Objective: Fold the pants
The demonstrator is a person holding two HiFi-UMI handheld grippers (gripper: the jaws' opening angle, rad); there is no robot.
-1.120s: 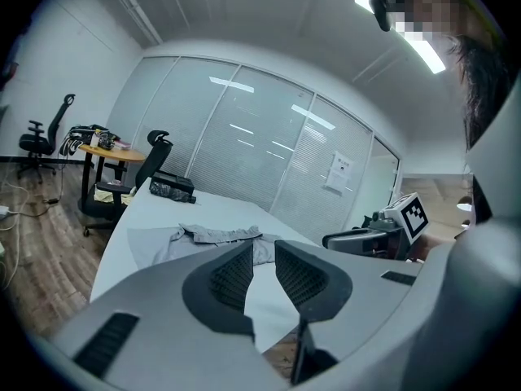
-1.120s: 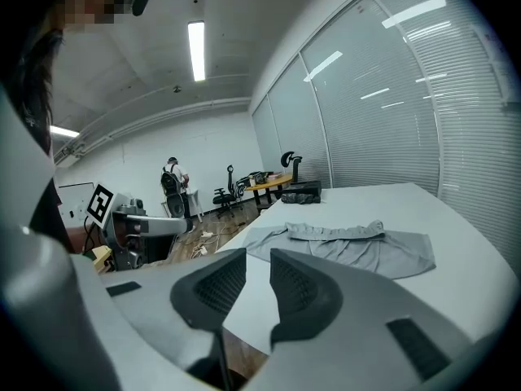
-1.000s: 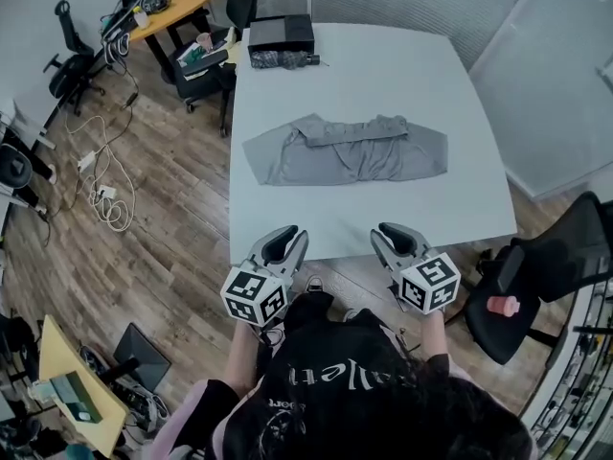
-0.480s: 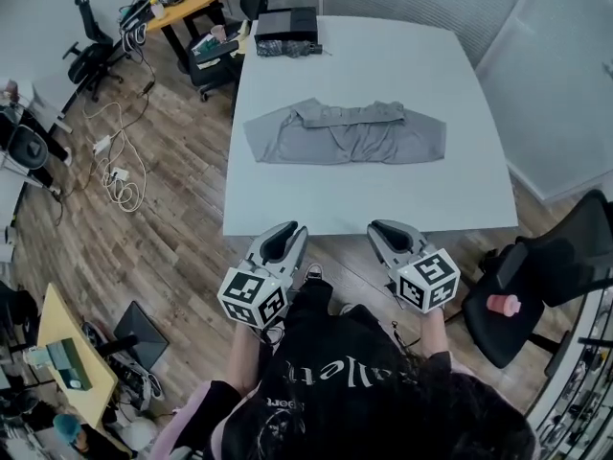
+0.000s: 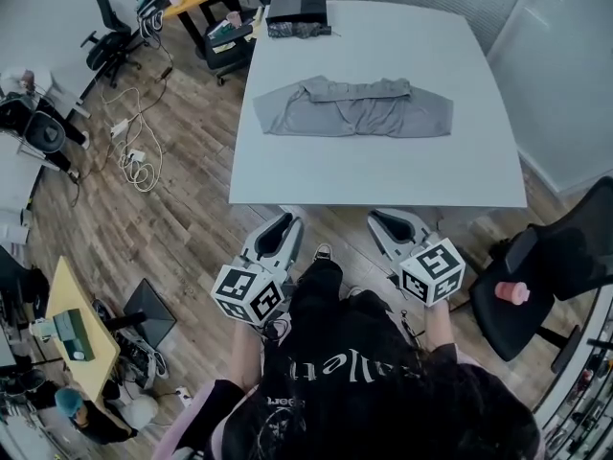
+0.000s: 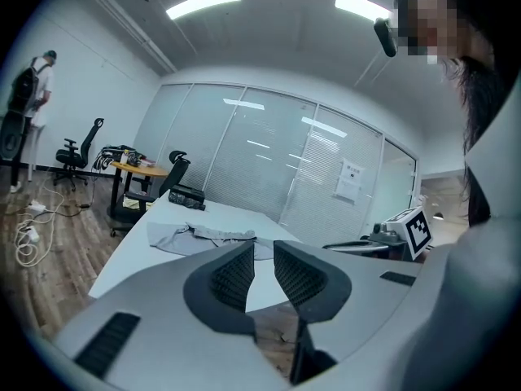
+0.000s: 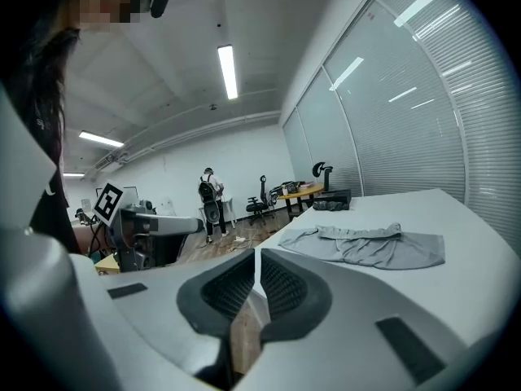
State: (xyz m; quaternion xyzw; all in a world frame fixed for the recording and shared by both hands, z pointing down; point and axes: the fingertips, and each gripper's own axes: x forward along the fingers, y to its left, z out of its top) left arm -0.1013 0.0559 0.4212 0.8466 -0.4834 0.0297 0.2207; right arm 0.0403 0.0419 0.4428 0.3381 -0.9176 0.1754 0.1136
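Head view, both grippers held at the near edge of the scene, short of the table. The pants (image 5: pixel 354 108) are shown lying flat on the white table (image 5: pixel 383 175), spread sideways across its far half, with the waistband turned toward the far edge. They are touched by neither gripper and lie well apart from both.

The left gripper (image 5: pixel 278 228) and the right gripper (image 5: pixel 393 223) are held over the wooden floor (image 5: pixel 172 209), just off the table's near edge, each pointed toward the pants. 1 marker cube is carried on each.

Left gripper view: the 2 jaws are seen narrowly parted, with a clear gap at the tips and nothing between them. The pants (image 6: pixel 203 236) are seen beyond the tips, on the table top.

Right gripper view: the 2 jaws are drawn almost together, with only a thin slit left between the pads, and nothing is held in it. The pants (image 7: pixel 370 247) are seen ahead and to the right.

At the table's far left corner a black box (image 5: pixel 299 10) is placed, with a dark bundle (image 5: pixel 299 30) just in front of it. A black chair (image 5: pixel 565 257) is set to the right of the table, and loose cables (image 5: pixel 134 161) are spread on the floor to the left.
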